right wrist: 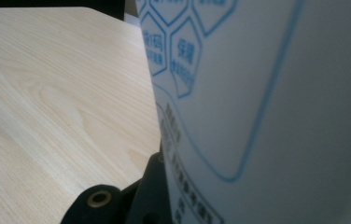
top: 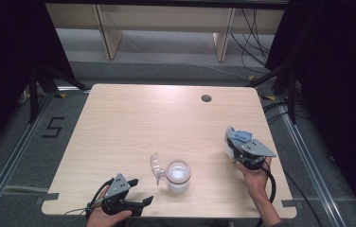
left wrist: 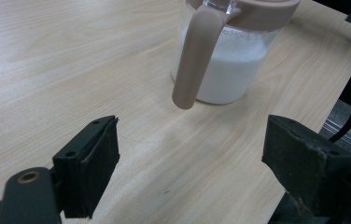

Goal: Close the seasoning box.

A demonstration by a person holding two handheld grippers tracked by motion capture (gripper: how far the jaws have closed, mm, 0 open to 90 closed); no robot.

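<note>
A clear jug (top: 178,176) holding something white stands near the table's front edge, its transparent lid (top: 156,166) flipped open to the left. In the left gripper view the jug (left wrist: 229,70) has a beige rim and a beige handle (left wrist: 194,60) facing me. My left gripper (top: 140,191) sits at the front left, open, its jaws wide apart and short of that handle (left wrist: 190,140). My right gripper (top: 235,145) is at the right side, shut on a white pouch with blue print (top: 239,136). Close up, the pouch (right wrist: 267,93) hides most of the right gripper view.
The light wooden table (top: 133,123) has a round cable hole (top: 206,98) at the back right. Grey floor with metal rails surrounds it, and wooden furniture legs stand beyond the far edge. The right edge of the table lies close to the right hand.
</note>
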